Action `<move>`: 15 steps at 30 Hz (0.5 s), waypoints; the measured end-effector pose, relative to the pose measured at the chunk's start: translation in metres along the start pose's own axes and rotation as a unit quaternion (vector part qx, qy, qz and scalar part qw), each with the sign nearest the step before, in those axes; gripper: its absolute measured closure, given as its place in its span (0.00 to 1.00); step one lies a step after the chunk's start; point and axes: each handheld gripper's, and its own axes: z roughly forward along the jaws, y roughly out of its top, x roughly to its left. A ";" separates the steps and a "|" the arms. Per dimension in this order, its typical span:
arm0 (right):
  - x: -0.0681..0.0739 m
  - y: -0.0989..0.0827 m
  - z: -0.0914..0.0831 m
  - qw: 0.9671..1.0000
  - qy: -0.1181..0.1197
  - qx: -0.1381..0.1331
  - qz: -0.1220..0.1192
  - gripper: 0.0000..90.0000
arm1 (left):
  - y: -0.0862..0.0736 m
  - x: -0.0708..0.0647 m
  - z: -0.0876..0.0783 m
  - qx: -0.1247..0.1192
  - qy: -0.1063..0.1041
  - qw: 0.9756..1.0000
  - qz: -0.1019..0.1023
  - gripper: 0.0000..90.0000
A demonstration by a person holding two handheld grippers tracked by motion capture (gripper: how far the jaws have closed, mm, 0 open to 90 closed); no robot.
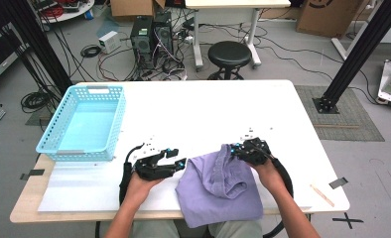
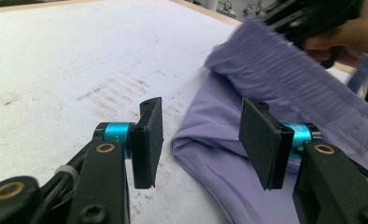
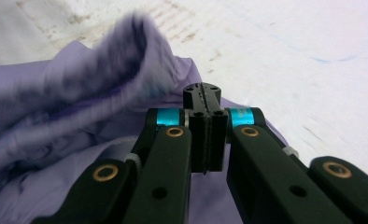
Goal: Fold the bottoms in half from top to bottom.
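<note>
1. White table (image 1: 208,109) on a grey floor strewn with cables.
2. Purple cloth (image 1: 218,191) at the near edge, crumpled, between both hands.
3. Right gripper (image 1: 237,147) at the cloth's far corner, jaws clenched together, the waistband lifted beside them; whether fabric is pinched cannot be told.
4. Left gripper (image 1: 176,157) just beside the cloth's left edge, jaws released, nothing between.
5. Blue basket (image 1: 59,148) well apart at far left.

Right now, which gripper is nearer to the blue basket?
Left. The left gripper is just right of the blue basket, near its front corner; the right gripper is farther right, at the purple cloth.
</note>
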 end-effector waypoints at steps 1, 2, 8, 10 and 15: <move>0.000 -0.004 -0.008 1.000 -0.005 -0.008 -0.001 1.00 | 0.000 0.000 0.000 -0.001 0.001 1.000 0.000 0.55; 0.001 -0.007 -0.015 1.000 -0.010 -0.011 -0.003 1.00 | 0.000 0.000 0.001 -0.001 0.003 1.000 -0.002 0.55; 0.008 -0.028 -0.052 0.999 -0.053 -0.007 -0.008 0.89 | 0.001 0.002 0.002 -0.003 0.020 1.000 -0.014 0.54; 0.003 -0.029 -0.064 0.997 -0.072 -0.026 0.008 0.82 | 0.001 0.002 0.003 -0.006 0.022 1.000 -0.019 0.54; -0.005 -0.011 -0.066 0.995 -0.077 -0.059 0.011 0.70 | 0.001 0.002 0.007 -0.006 0.028 0.999 -0.024 0.54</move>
